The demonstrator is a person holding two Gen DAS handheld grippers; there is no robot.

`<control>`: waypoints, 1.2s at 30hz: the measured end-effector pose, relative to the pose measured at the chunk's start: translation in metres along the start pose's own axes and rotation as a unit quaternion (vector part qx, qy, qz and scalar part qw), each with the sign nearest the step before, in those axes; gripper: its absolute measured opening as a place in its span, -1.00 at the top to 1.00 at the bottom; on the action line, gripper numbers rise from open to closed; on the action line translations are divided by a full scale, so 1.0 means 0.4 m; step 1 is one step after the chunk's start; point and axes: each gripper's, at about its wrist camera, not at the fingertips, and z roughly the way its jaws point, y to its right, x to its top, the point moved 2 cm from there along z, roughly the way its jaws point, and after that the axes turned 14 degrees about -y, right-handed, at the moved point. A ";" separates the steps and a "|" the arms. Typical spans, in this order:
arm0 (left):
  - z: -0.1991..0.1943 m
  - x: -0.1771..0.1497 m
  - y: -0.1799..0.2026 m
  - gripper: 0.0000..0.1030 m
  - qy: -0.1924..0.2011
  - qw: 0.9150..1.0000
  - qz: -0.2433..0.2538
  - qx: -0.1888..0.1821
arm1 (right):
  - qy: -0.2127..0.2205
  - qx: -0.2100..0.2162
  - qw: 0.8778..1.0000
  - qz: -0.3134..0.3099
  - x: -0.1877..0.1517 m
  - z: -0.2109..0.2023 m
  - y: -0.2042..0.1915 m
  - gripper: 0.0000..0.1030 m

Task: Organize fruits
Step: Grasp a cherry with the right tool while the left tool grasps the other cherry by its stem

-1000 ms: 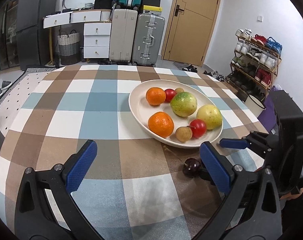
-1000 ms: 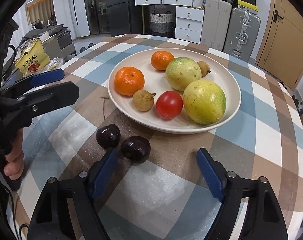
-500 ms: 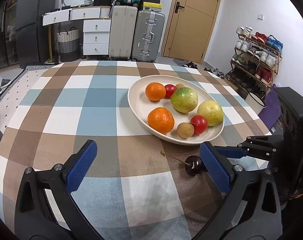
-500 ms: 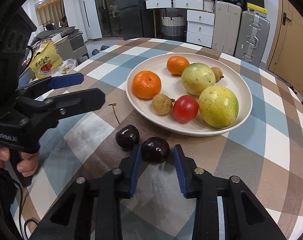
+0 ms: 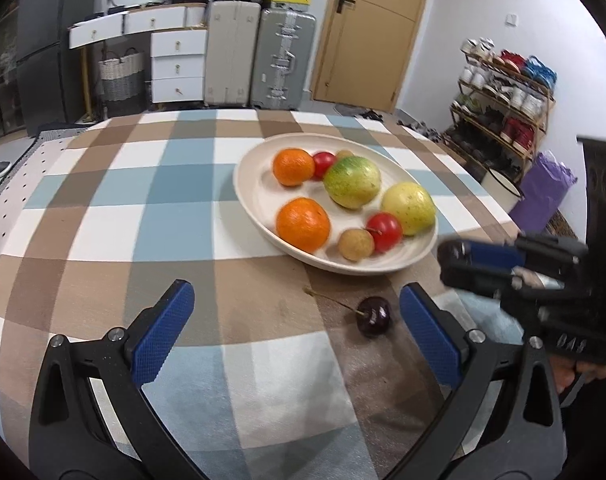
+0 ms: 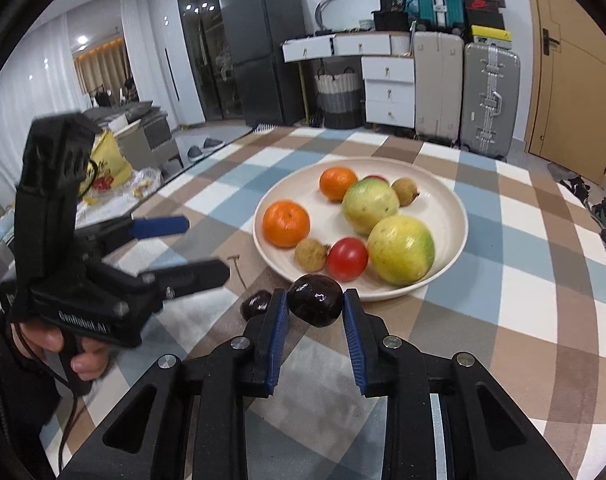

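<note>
Cherries are the loose fruit here. From the left wrist view, one dark cherry (image 5: 374, 316) lies on the checked surface (image 5: 103, 220), its stem trailing toward the plate (image 5: 255, 200). It sits ahead of the left tool (image 5: 295, 320), close to the inner side of the right-hand blue pad and not touching it. The left tool's jaws stand wide with nothing between them, and it points down at a slant over the surface. The right tool (image 5: 447, 254) enters from the right edge, blurred, beside the plate's near rim.

From the right wrist view, a second dark cherry (image 6: 315, 300) is pinched between the blue pads of the right tool (image 6: 314, 310), which is closed on it just in front of the plate (image 6: 459, 216). The other cherry (image 6: 255, 304) lies on the surface just left of the tool's left finger. A hand (image 6: 63, 344) grips the left tool (image 6: 207, 248) at the left, its jaws apart.
</note>
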 end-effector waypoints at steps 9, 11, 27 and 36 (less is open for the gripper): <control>0.040 -0.011 0.055 -0.90 -0.043 0.998 0.039 -0.033 | 0.007 -0.010 1.000 0.010 0.002 -0.014 0.012 0.45; 0.052 -0.012 0.063 -0.77 -0.055 0.997 0.044 -0.040 | 0.008 -0.013 1.000 0.011 0.002 -0.017 0.016 0.45; 0.094 -0.018 0.152 0.06 -0.091 0.990 0.105 -0.029 | 0.017 -0.018 0.999 0.023 0.001 -0.029 0.034 0.45; 0.082 -0.016 0.141 0.58 -0.081 0.991 0.097 -0.035 | 0.017 -0.020 0.999 0.026 0.001 -0.034 0.036 0.45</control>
